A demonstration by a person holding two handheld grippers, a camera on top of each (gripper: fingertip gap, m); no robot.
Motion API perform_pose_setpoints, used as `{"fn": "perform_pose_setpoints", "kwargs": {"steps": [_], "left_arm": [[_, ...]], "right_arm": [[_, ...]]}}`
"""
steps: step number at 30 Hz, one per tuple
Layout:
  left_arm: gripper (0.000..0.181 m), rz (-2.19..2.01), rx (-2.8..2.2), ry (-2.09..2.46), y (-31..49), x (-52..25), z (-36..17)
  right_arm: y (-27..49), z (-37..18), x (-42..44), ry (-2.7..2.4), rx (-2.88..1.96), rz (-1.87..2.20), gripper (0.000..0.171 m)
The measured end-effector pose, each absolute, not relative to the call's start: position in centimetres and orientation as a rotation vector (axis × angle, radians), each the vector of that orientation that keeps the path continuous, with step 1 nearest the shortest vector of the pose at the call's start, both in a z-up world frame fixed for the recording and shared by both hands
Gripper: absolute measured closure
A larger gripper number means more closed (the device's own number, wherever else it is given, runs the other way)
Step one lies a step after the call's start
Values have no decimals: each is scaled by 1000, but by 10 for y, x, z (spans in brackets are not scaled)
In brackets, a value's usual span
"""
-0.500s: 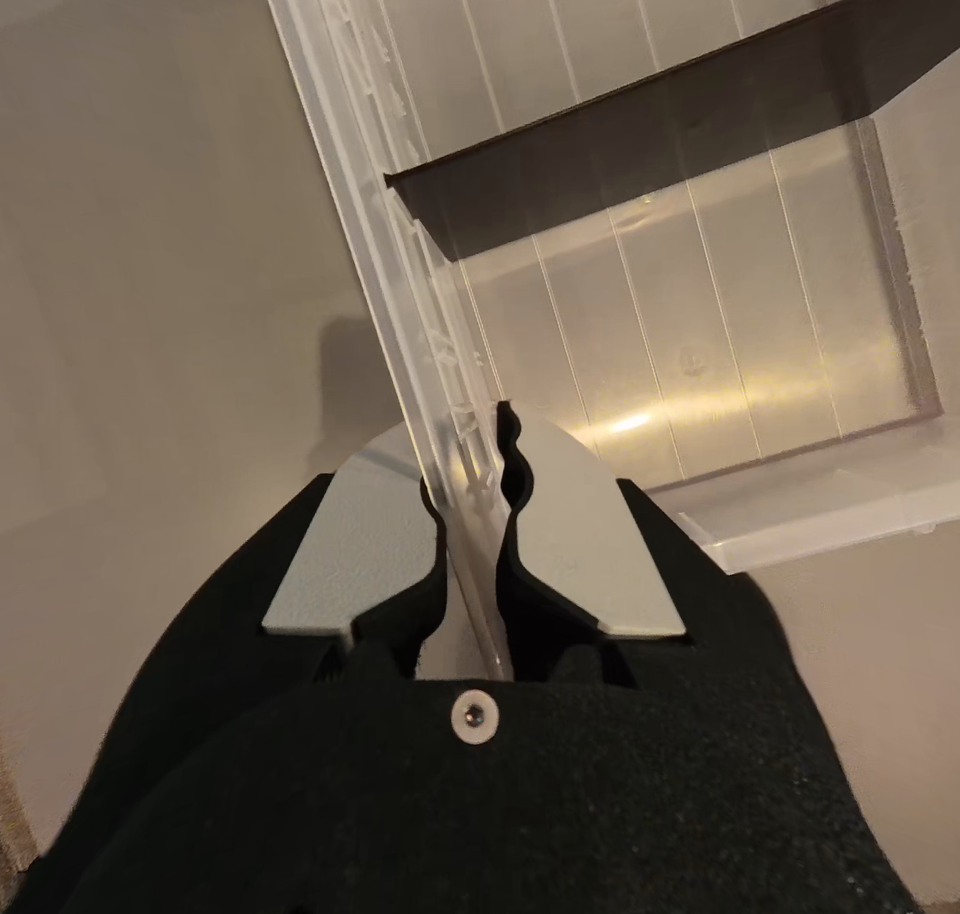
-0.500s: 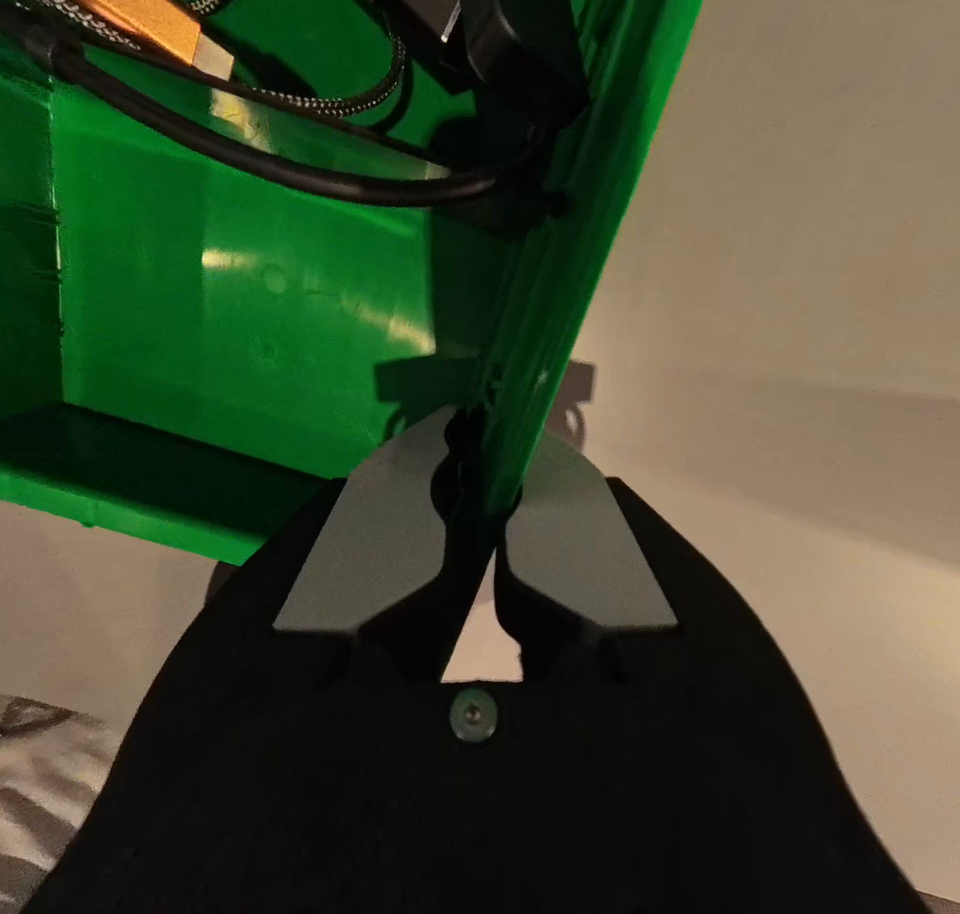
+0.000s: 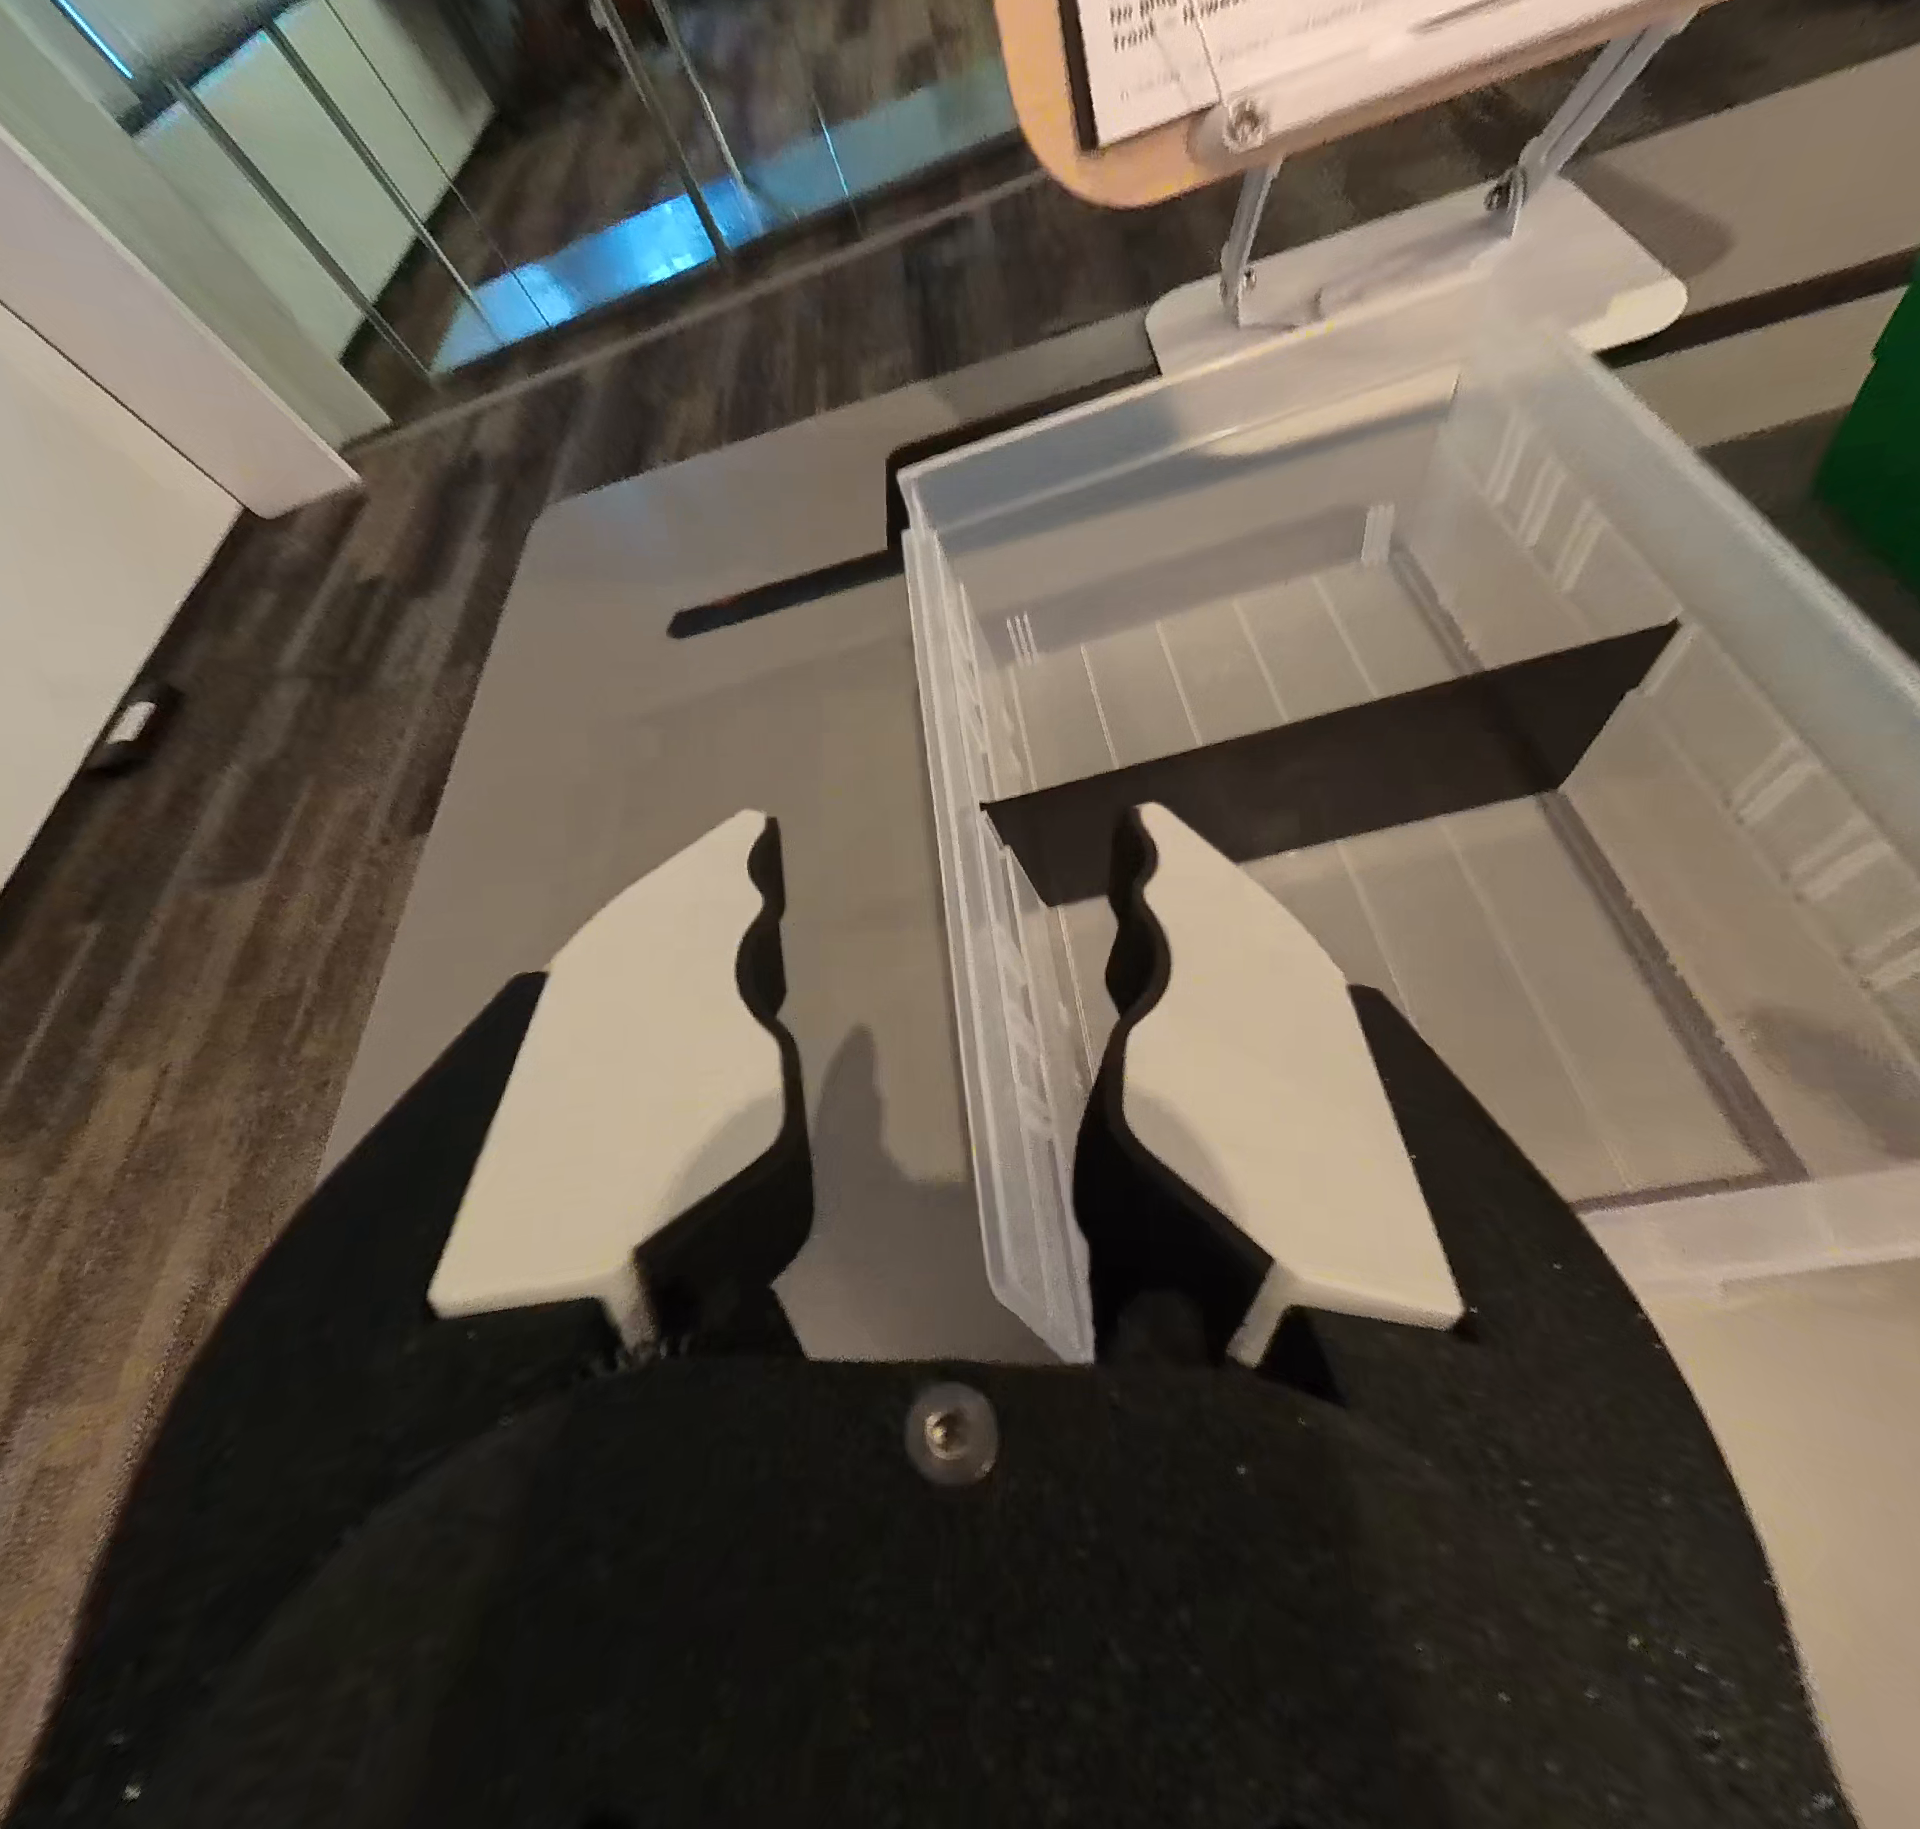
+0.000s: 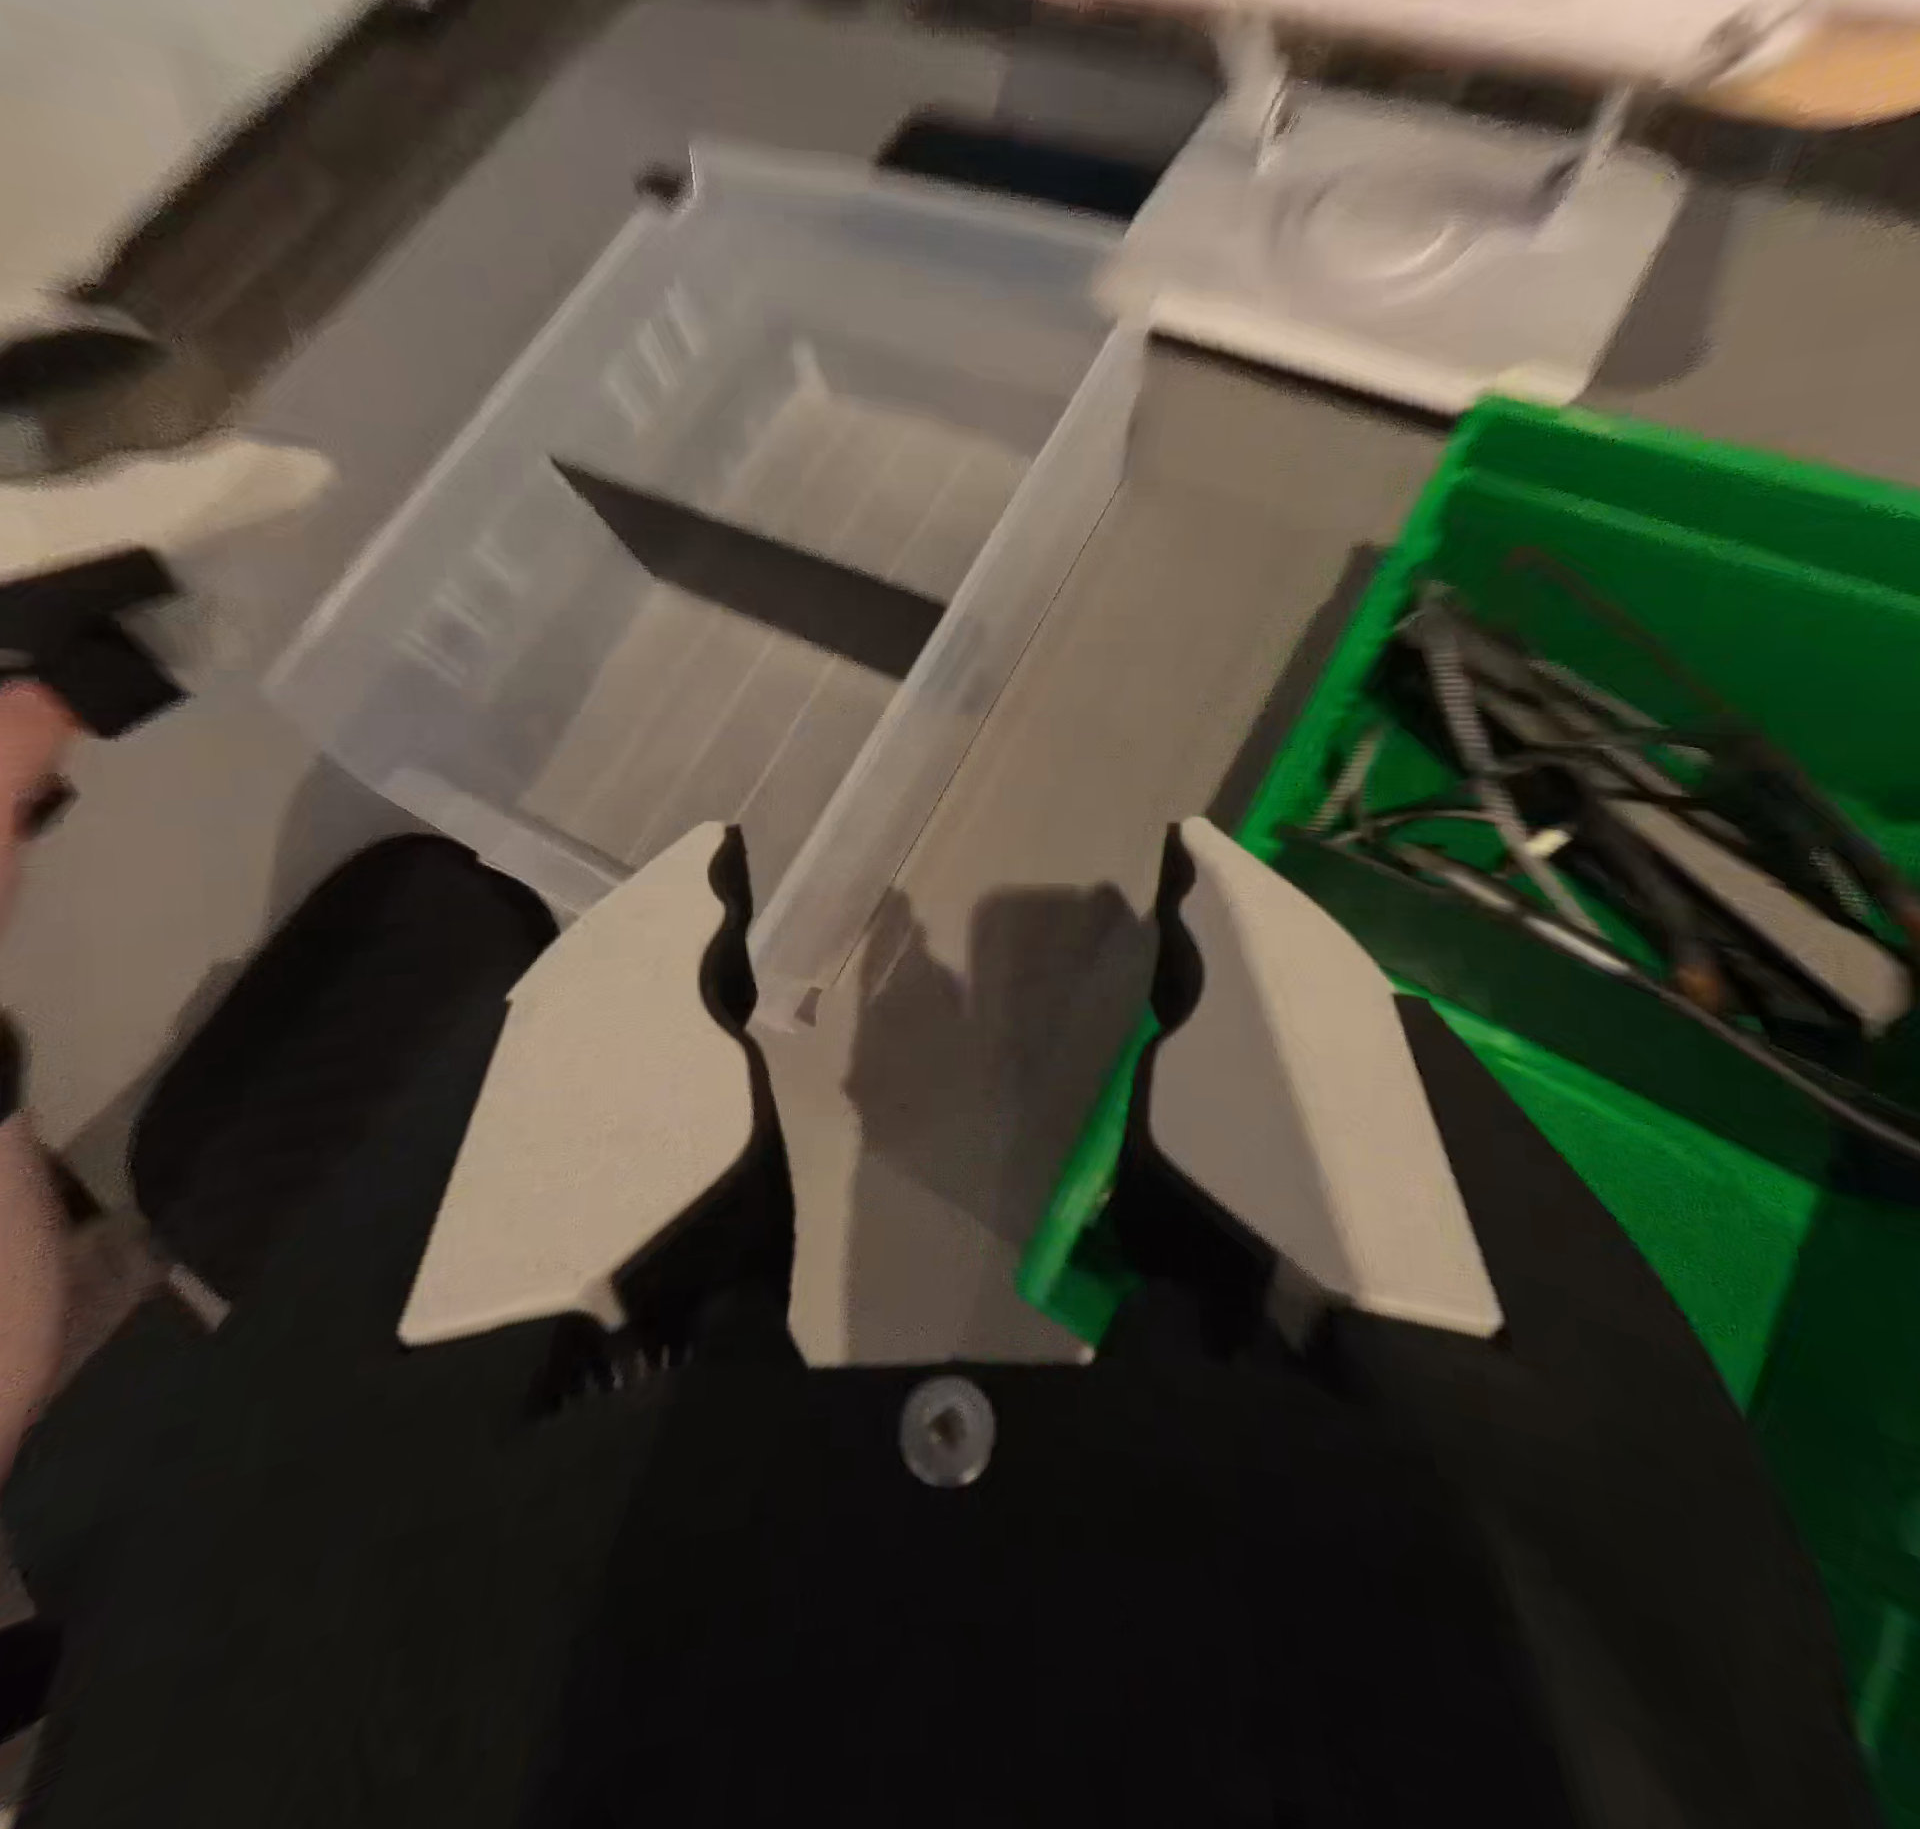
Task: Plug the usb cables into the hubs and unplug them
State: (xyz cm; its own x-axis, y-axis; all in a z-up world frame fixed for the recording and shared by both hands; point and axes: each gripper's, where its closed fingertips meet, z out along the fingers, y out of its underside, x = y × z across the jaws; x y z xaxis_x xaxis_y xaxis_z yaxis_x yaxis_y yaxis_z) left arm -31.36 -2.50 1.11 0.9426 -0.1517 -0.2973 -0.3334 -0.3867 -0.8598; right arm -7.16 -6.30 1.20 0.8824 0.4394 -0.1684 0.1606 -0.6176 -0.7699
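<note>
clear bin (image 3: 1621, 574) wall between parted left fingers (image 3: 644, 1052), right fingers (image 4: 1299, 1083) apart astride green bin (image 4: 1340, 699) edge

Warm, dim indoor light falls from above. The left wrist view is fairly sharp, its far floor (image 3: 260, 844) smeared and edges bowed. The right wrist view is motion-blurred throughout; finger shadows lie on the table (image 4: 1195, 636), with soft glare on the clear bin (image 3: 1195, 449).
</note>
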Motion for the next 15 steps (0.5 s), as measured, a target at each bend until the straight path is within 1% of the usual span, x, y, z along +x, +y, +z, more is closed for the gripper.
{"fn": "perform_pose_setpoints", "kwargs": {"steps": [2, 5, 7, 8, 10, 13, 14, 15], "left_arm": [[121, 200, -1947, 354, -27, -307, 17], [121, 200, -1930, 365, -31, -302, 20], [121, 198, -1930, 370, -33, -301, 20], [121, 194, -1929, 371, -35, -300, 21], [121, 185, -1926, 372, -37, -300, 23], [121, 165, -1929, 385, -43, -298, 25], [121, 161, -1927, 393, -46, -297, 27], [121, 157, -1923, 402, -50, -296, 29]], "right_arm": [[-43, -21, -98, -432, -2342, 347, 97], [-28, -65, -128, -377, -2527, 387, 97], [-21, -91, -127, -357, -2642, 282, 98], [-20, -102, -128, -349, -2688, 261, 102], [-19, -117, -134, -312, -2775, 307, 111], [-20, -131, -139, -305, -2886, 322, 144], [-22, -134, -141, -327, -2922, 327, 157], [-22, -135, -138, -353, -2947, 275, 161]]}}
